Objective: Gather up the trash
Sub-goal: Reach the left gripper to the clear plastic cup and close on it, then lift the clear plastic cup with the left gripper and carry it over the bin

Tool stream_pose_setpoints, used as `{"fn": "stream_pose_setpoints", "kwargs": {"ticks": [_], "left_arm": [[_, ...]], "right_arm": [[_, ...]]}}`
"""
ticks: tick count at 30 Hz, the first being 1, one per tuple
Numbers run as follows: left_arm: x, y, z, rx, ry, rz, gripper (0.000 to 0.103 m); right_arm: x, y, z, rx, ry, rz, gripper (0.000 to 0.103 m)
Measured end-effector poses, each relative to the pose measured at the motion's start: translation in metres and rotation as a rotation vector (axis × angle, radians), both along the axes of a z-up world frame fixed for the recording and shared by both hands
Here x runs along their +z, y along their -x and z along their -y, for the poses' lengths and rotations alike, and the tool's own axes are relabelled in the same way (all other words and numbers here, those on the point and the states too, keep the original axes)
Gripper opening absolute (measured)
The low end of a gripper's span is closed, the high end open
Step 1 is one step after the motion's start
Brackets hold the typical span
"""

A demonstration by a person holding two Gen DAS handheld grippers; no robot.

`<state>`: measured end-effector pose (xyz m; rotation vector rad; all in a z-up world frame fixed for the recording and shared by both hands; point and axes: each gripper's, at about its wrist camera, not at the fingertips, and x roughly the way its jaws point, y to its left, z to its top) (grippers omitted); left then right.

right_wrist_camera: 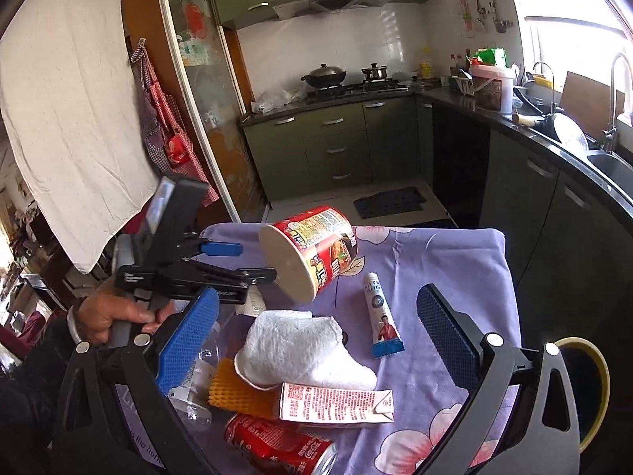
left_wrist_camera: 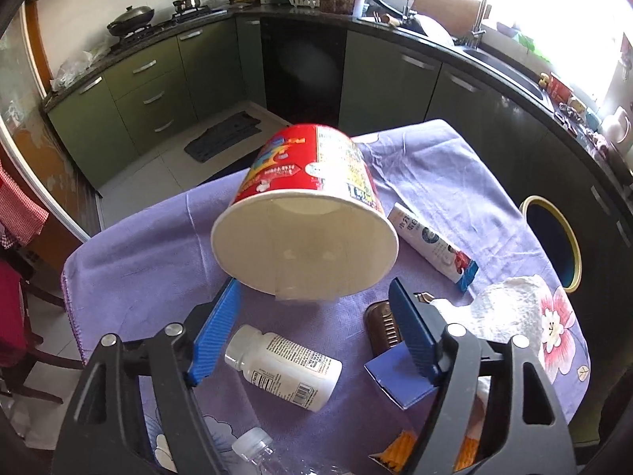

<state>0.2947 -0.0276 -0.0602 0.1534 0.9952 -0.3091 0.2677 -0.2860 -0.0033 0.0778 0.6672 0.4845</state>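
Observation:
A red instant-noodle cup [left_wrist_camera: 308, 213] hangs tilted above the purple cloth, its open mouth toward my left gripper [left_wrist_camera: 316, 297]. The blue fingers [left_wrist_camera: 215, 336] stand wide apart just below its rim, and a clear strip at the rim reaches down between them; whether anything grips the cup I cannot tell. In the right wrist view the cup [right_wrist_camera: 316, 251] floats beside the left gripper [right_wrist_camera: 253, 265]. My right gripper [right_wrist_camera: 316, 340] is open and empty above a crumpled white tissue [right_wrist_camera: 296, 350]. The bin [right_wrist_camera: 585, 388] with a yellow rim stands to the right of the table.
On the cloth lie a white pill bottle [left_wrist_camera: 285, 368], a toothpaste tube [left_wrist_camera: 435, 247], a brown can [left_wrist_camera: 381, 326], a blue carton [left_wrist_camera: 399, 376], a clear plastic bottle [left_wrist_camera: 261, 455], a milk carton [right_wrist_camera: 336, 401], a red cola can [right_wrist_camera: 277, 445] and an orange mesh [right_wrist_camera: 233, 390]. Kitchen counters run behind and to the right.

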Motion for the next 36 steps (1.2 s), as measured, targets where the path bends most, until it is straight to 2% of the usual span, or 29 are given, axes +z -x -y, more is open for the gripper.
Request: {"fn": "stream_pose_setpoints", "kwargs": {"ticks": [1, 3, 15, 25, 32, 36], "left_arm": [[-0.007, -0.006, 0.001, -0.008, -0.004, -0.025, 0.06], [-0.016, -0.015, 0.002, -0.016, -0.009, -0.051, 0.057], [-0.043, -0.047, 0.008, -0.034, -0.043, -0.082, 0.057], [-0.069, -0.063, 0.022, -0.049, -0.057, -0.117, 0.058], [-0.069, -0.061, 0.017, -0.04, -0.024, -0.115, 0.056], [-0.063, -0.05, 0.015, -0.041, -0.031, -0.096, 0.056]], "right_arm": [[-0.002, 0.002, 0.005, -0.012, 0.004, -0.011, 0.099], [-0.009, 0.008, 0.019, -0.031, 0.001, -0.043, 0.099], [-0.035, 0.03, 0.08, -0.142, -0.01, -0.136, 0.099], [-0.053, 0.022, 0.084, -0.153, -0.008, -0.185, 0.099], [-0.054, 0.023, 0.085, -0.152, -0.013, -0.195, 0.099], [-0.055, 0.024, 0.087, -0.152, -0.017, -0.192, 0.099]]}}
